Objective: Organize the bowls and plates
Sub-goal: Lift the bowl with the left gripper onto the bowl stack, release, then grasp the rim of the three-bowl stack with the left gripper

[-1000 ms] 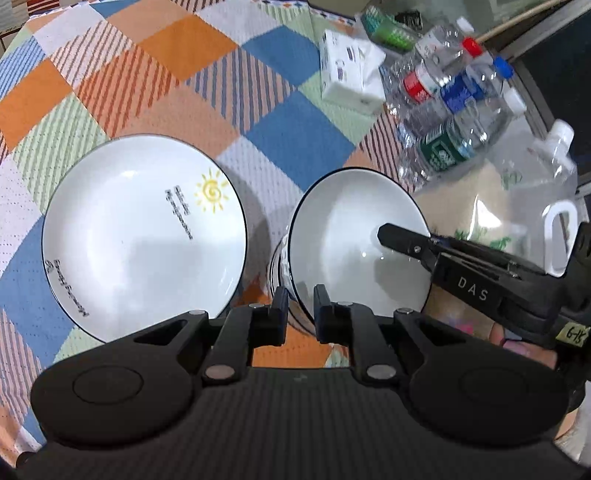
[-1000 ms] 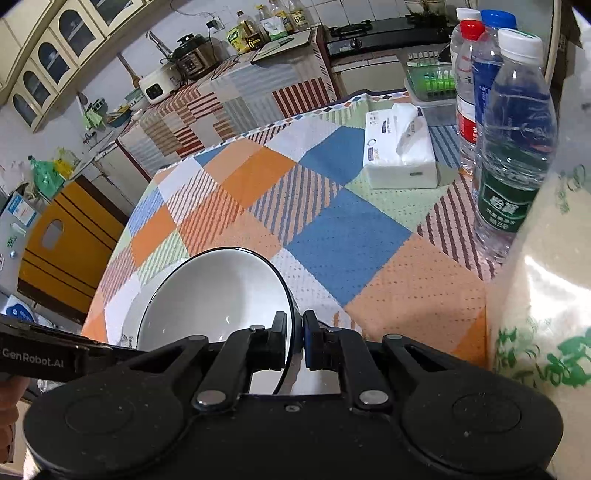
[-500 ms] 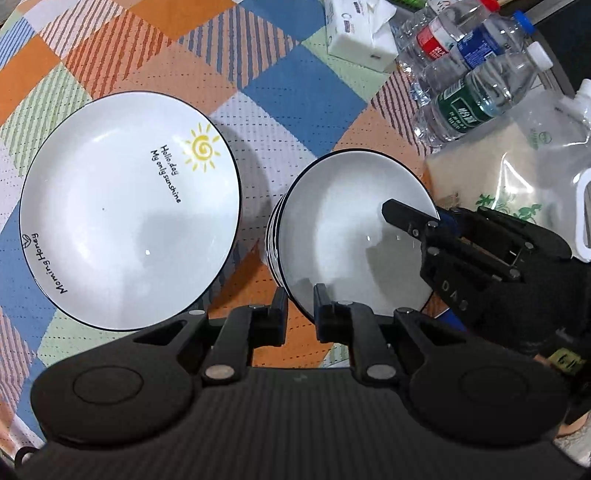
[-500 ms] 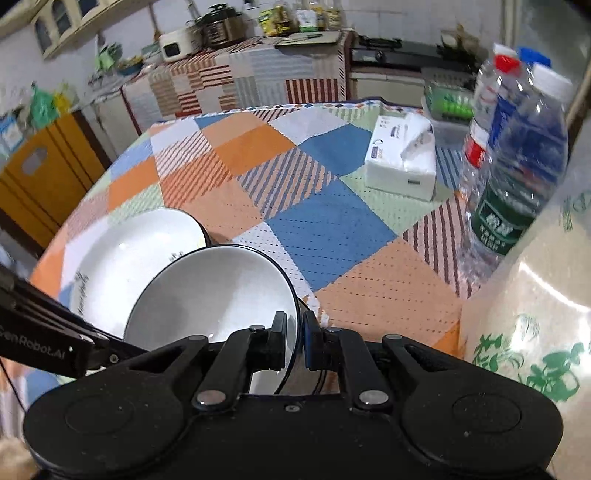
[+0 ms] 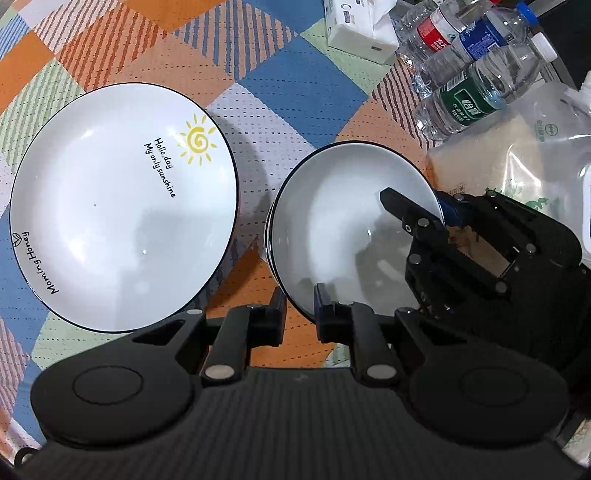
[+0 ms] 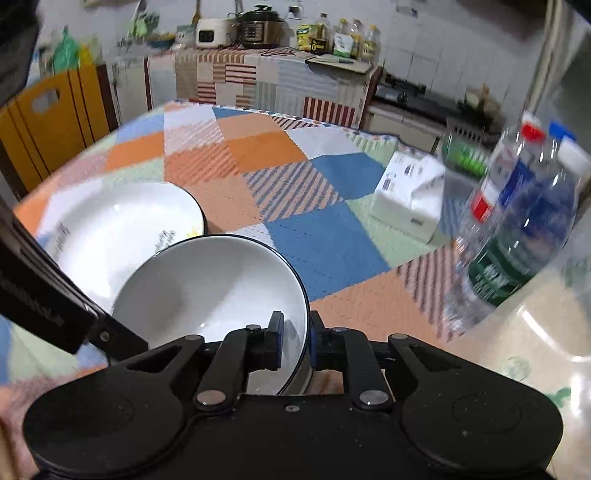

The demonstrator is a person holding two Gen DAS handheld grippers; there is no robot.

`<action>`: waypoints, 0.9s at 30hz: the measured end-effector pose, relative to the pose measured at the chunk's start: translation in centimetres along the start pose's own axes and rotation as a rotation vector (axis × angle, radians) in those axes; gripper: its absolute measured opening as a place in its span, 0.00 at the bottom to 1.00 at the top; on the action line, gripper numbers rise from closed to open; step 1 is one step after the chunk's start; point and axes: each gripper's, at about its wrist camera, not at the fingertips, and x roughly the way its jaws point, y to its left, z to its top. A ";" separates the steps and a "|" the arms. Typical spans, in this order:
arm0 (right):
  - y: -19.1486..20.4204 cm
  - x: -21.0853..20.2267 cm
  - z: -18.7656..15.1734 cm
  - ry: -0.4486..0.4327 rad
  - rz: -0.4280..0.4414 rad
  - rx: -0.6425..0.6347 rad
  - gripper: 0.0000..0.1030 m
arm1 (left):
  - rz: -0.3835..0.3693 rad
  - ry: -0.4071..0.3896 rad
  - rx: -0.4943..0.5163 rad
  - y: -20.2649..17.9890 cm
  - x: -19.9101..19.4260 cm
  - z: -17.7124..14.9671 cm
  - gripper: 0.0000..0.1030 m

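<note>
A white bowl (image 5: pixel 340 229) with a dark rim stands on the checked tablecloth; more rims show under its left edge, so it tops a stack. A white plate (image 5: pixel 122 206) with a sun drawing lies to its left, apart from it. My left gripper (image 5: pixel 300 310) is shut on the bowl's near rim. My right gripper (image 6: pixel 295 341) is shut on the bowl's (image 6: pixel 210 291) right rim, one finger inside and one outside; it also shows in the left wrist view (image 5: pixel 428 221). The plate (image 6: pixel 110 229) lies beyond the bowl in the right wrist view.
Several water bottles (image 5: pixel 476 92) stand at the right, with a tissue box (image 5: pixel 358 29) behind them and a clear bag of rice (image 5: pixel 517 155) close to the bowl's right side. A yellow cabinet (image 6: pixel 48 114) and a kitchen counter (image 6: pixel 258 81) lie beyond the table.
The bowl has come down from a tilt to sit level beside the plate. Both grippers have kept hold of its rim, and the right wrist view has swung left.
</note>
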 end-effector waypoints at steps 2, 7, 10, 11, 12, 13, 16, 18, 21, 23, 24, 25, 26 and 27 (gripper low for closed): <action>0.4 0.0 -0.1 0.003 -0.026 -0.034 0.19 | -0.003 -0.004 0.009 -0.1 0.1 -0.1 0.14; 0.7 0.7 -0.6 0.016 -0.050 -0.068 0.25 | -0.025 -0.017 0.000 0.0 -0.1 0.0 0.17; 0.4 0.5 -1.0 -0.015 -0.035 -0.044 0.25 | -0.038 -0.025 -0.001 0.1 -0.5 0.0 0.17; 0.3 0.3 -1.1 -0.023 -0.027 -0.025 0.25 | -0.045 -0.032 0.004 0.2 -0.7 -0.1 0.17; 0.0 -0.1 -1.2 -0.039 -0.015 0.003 0.25 | -0.050 -0.040 0.010 0.3 -1.0 -0.2 0.18; -0.2 -0.5 -1.3 -0.054 -0.005 0.026 0.25 | -0.054 -0.050 0.020 0.4 -1.3 -0.3 0.19; -0.7 -2.2 -1.7 -0.096 0.021 0.076 0.31 | -0.061 -0.084 0.049 0.5 -2.4 -0.9 0.22; -0.9 -3.4 -2.1 -0.115 0.036 0.096 0.33 | -0.067 -0.106 0.068 0.5 -3.1 -1.3 0.28; -0.9 -5.0 -2.9 -0.133 0.065 0.106 0.38 | -0.072 -0.166 0.086 0.7 -4.2 -2.1 0.38; -0.7 -5.9 -3.4 -0.147 0.084 0.102 0.44 | -0.078 -0.197 0.095 0.8 -4.5 -2.7 0.40; -0.5 -6.3 -3.7 -0.154 0.093 0.098 0.45 | -0.077 -0.213 0.098 0.9 -4.6 -3.0 0.40; -0.4 -6.6 -4.0 -0.157 0.099 0.093 0.51 | -0.074 -0.223 0.099 1.0 -4.6 -3.3 0.40; -0.2 -6.8 -4.3 -0.160 0.104 0.087 0.57 | -0.066 -0.231 0.098 1.1 -4.4 -3.6 0.40; 0.0 -6.9 -4.6 -0.163 0.111 0.080 0.59 | -0.063 -0.235 0.098 1.1 -4.3 -3.8 0.41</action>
